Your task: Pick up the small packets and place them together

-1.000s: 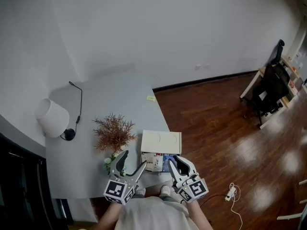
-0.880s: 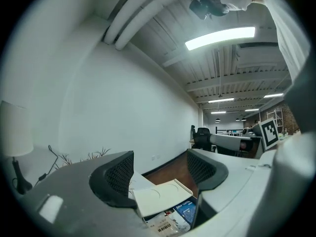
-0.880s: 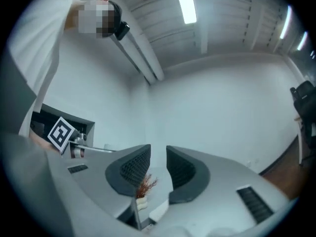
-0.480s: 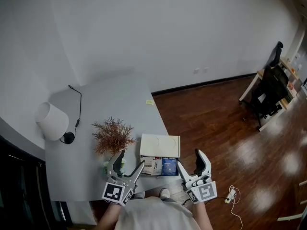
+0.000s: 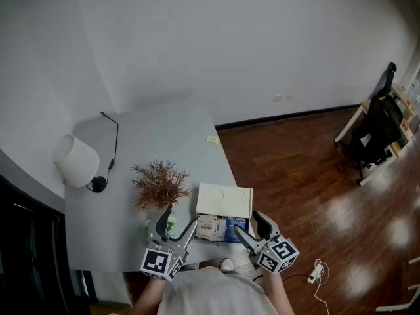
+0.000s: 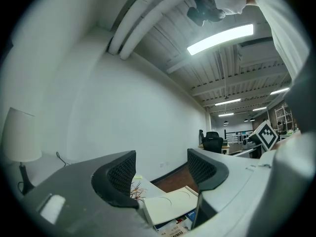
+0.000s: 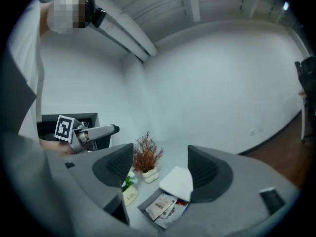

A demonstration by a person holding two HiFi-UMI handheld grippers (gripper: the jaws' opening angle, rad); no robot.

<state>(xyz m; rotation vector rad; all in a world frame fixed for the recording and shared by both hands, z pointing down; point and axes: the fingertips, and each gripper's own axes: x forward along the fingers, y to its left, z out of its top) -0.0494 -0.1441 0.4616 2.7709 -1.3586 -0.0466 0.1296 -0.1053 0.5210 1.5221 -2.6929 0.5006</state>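
An open box (image 5: 225, 219) lies at the table's near edge, its white lid (image 5: 223, 200) folded back. Small packets (image 5: 211, 227) lie inside, one blue (image 5: 234, 226). My left gripper (image 5: 176, 223) hovers open just left of the box, with nothing between its fingers. My right gripper (image 5: 252, 226) is at the box's near right corner; its jaws are closing, still apart and empty. In the left gripper view the lid (image 6: 170, 206) and packets (image 6: 174, 227) sit below the left gripper (image 6: 163, 174). The right gripper view shows the right gripper (image 7: 160, 169) above the packets (image 7: 160, 205).
A dried brown plant (image 5: 159, 184) and a small green potted plant (image 5: 168, 226) stand left of the box. A white lamp (image 5: 77, 161) with a black cord sits at the table's (image 5: 164, 136) far left. A yellow note (image 5: 212, 139) lies near the right edge. Wooden floor (image 5: 308, 176) is to the right.
The right gripper was nearly shut over the box, swung out to the right and opened wide, then came back to the box's near right corner. The left gripper stayed put.
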